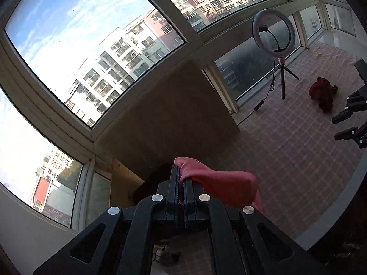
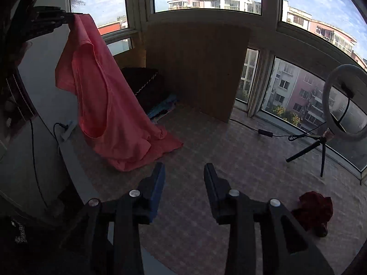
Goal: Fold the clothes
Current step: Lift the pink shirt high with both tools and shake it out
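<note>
My left gripper is shut on an edge of a pink garment, which bunches over its right finger. In the right wrist view the pink garment hangs from the raised left gripper at the upper left. Its lower end rests in folds on the checked tablecloth. My right gripper stands open over the cloth with nothing between its fingers, to the right of the garment's hem. It also shows at the right edge as the right gripper. A crumpled dark red garment lies apart.
A ring light on a tripod stands by the windows, its cable trailing over the cloth. A wooden board leans at the back with a dark folded stack beside it. The table's rounded edge runs along the left.
</note>
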Demonstrator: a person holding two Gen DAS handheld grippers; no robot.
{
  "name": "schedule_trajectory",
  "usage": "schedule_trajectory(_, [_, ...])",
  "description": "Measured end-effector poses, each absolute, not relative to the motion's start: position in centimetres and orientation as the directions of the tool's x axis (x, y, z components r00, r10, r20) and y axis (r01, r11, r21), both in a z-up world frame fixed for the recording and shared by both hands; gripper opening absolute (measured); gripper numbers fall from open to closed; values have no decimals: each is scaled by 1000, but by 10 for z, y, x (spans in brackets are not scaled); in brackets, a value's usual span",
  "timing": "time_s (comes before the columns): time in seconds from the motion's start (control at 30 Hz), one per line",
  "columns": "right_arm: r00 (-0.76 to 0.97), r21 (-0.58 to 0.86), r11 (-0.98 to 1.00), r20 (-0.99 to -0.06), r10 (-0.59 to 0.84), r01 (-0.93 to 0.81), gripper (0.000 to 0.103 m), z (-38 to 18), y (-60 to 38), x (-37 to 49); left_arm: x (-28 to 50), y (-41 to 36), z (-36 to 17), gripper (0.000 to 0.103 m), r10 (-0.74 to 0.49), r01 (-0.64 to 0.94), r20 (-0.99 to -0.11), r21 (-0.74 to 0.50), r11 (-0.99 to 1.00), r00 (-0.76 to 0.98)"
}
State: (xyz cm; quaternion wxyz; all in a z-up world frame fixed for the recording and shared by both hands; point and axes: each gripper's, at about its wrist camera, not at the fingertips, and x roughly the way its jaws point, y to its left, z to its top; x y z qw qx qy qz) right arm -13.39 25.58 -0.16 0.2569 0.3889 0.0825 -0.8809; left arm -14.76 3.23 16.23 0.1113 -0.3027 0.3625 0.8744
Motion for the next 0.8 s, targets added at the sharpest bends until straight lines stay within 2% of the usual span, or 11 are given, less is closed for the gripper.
schedule_trajectory(0.07, [-473,122,-808,-756,-452,577,35,-66,207,-119,-149,30,155,2,-34,-420,-627,561,-713,-778])
schedule_trajectory(0.17, [-349,264,-731,-744,-570,630,35,-117,144,-109,-150,34,158,2,-41,-431,-632,573,-697,-774])
schedule_trajectory(0.23, [-332,291,-706,-726,-603,646,35,-128,111,-108,-153,39,162,2,-48,-433,-631,584,-687,-774])
schedule_trajectory(0.37, [-411,277,-738,-687,-600,615,35,-117,71,-106,-159,45,170,2,-32,-444,-631,580,-682,-775])
schedule_trajectory(0.47, [-440,327,-748,-647,-622,577,42,-104,60,-110,-163,51,174,2,-9,-461,-631,576,-675,-776])
schedule_trajectory(0.57, [-478,298,-775,-648,-593,557,49,-99,49,-118,-165,57,178,2,10,-475,-630,574,-667,-776])
schedule_trajectory(0.63, [-522,252,-822,-669,-529,511,49,-104,42,-131,-167,59,181,2,22,-482,-629,573,-663,-777])
schedule_trajectory(0.73, [-527,270,-862,-700,-482,430,49,-118,48,-158,-169,58,184,2,32,-485,-626,570,-664,-779])
schedule_trajectory(0.77, [-498,308,-857,-712,-496,412,47,-125,51,-168,-170,57,184,2,33,-484,-626,569,-665,-779])
schedule_trajectory(0.8, [-468,360,-841,-709,-528,403,23,-130,58,-174,-171,55,183,2,34,-487,-627,569,-663,-778])
